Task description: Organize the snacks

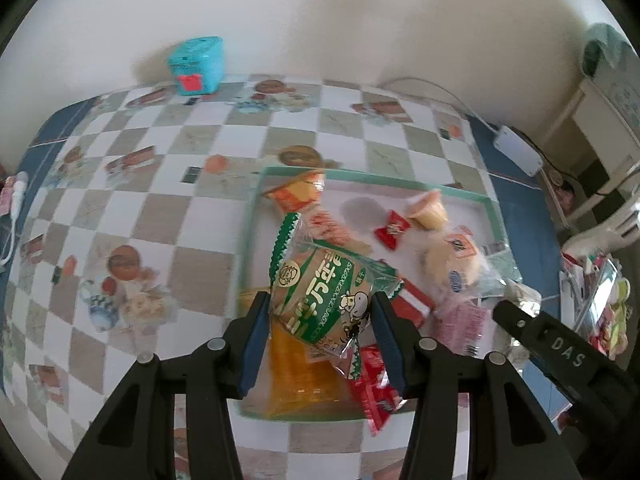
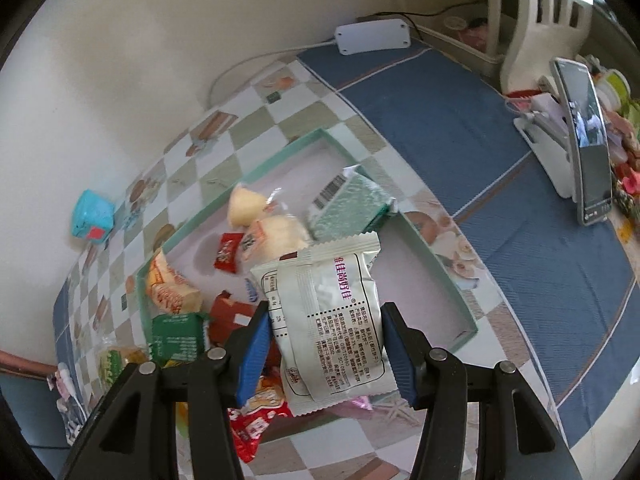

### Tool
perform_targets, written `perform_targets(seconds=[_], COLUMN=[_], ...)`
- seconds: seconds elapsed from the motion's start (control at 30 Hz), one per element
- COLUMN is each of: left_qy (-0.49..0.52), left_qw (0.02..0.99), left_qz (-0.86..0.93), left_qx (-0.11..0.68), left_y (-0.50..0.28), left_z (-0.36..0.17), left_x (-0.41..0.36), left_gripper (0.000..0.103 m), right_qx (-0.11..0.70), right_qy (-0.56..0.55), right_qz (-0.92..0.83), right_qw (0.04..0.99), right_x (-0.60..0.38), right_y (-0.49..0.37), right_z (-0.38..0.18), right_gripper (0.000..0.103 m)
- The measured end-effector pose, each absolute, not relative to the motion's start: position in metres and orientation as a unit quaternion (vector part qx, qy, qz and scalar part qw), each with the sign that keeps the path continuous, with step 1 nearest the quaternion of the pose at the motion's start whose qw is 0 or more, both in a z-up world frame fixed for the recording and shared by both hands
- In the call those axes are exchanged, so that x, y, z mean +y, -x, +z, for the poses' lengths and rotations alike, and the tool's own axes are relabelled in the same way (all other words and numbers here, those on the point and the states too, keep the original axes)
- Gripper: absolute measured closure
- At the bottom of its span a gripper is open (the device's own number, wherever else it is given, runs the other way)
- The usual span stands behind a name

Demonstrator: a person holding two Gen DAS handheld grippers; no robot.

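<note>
The desk, spread with a checkered cloth, is carrying a shallow green-rimmed tray where the snacks are collecting. Loose pieces are lying across its floor: a round bun, a red candy, a jelly cup. Above the tray's near end, the left tool is gripping a green biscuit packet by its sides, jaws partly closed on it. The right tool is likewise pinching a white snack packet over the tray. Both are pointing steeply down, probably so the packets can be set among the others.
</note>
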State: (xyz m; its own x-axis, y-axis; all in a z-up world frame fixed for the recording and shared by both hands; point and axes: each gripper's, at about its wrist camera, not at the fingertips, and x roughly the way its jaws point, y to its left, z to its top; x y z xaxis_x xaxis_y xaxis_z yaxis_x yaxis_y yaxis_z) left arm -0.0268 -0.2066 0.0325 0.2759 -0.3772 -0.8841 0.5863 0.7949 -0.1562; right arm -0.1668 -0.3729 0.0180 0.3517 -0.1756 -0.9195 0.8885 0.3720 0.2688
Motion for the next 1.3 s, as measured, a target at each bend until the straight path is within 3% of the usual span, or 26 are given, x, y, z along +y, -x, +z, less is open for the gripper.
perform_targets(seconds=[0.4,0.83,0.9,0.97,1.07,1.17,1.3], left_qy=[-0.088,-0.041,-0.037,-0.041,-0.051,-0.061,-0.079], left_qw=[0.771,0.774,0.781,0.791,0.802,0.81,0.826], left_qz=[-0.339,-0.33,-0.31,-0.287,-0.257,-0.238,-0.223], left_qx=[0.533,0.54,0.54,0.538,0.536,0.532,0.512], left_y=[0.029,0.012,0.004,-0.002,-0.009,-0.011,-0.003], left_z=[0.025,0.033,0.033,0.03,0.024,0.02,0.024], left_x=[-0.222,-0.193,-0.183,-0.174,-0.159,-0.146,-0.131], left_gripper=[0.05,0.039,0.027,0.024,0.023,0.012,0.012], right_qx=[0.438,0.454,0.455,0.453,0.456,0.459,0.453], right_qy=[-0.404,-0.383,-0.377,-0.369,-0.352,-0.34,-0.32], right_qz=[-0.37,-0.365,-0.364,-0.364,-0.363,-0.357,-0.347], right_qw=[0.713,0.717,0.72,0.725,0.733,0.739,0.756], right_x=[-0.368,-0.36,-0.357,-0.354,-0.347,-0.337,-0.315], right_y=[0.159,0.146,0.143,0.141,0.138,0.137,0.143], right_z=[0.017,0.014,0.015,0.017,0.02,0.02,0.027], right_gripper=[0.046,0.045,0.035,0.025,0.017,0.002,0.0])
